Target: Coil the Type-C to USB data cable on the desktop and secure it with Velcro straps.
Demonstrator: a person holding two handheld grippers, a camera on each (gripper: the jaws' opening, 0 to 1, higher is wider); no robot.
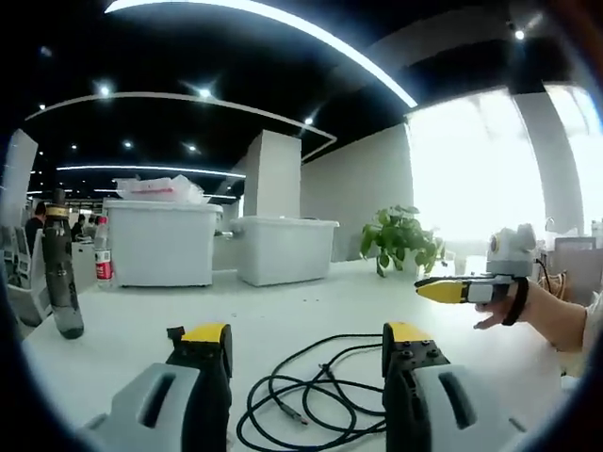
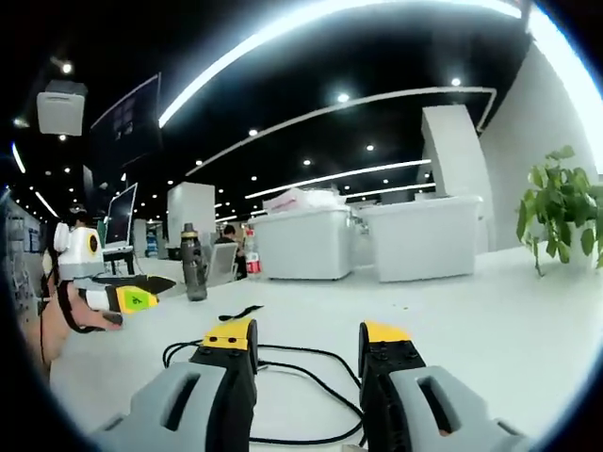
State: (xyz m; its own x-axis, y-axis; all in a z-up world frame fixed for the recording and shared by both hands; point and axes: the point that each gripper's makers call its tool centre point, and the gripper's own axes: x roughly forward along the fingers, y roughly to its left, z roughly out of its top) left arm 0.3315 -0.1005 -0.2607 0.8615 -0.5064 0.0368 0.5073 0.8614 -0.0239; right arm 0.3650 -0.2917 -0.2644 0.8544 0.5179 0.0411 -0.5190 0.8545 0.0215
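A black data cable lies in loose loops on the white desk, right in front of my left gripper. That gripper is open, with nothing between its yellow-tipped jaws. My right gripper is also open and empty above the same cable. A short black strip, probably the Velcro strap, lies just beyond the cable. In the left gripper view the right gripper comes in from the right, held in a hand above the desk. The left gripper comes into the right gripper view from the left.
A dark bottle and a red-labelled bottle stand at the desk's far left. Two white storage bins sit at the back, and a potted plant is to their right. Bare desk stretches beyond the cable.
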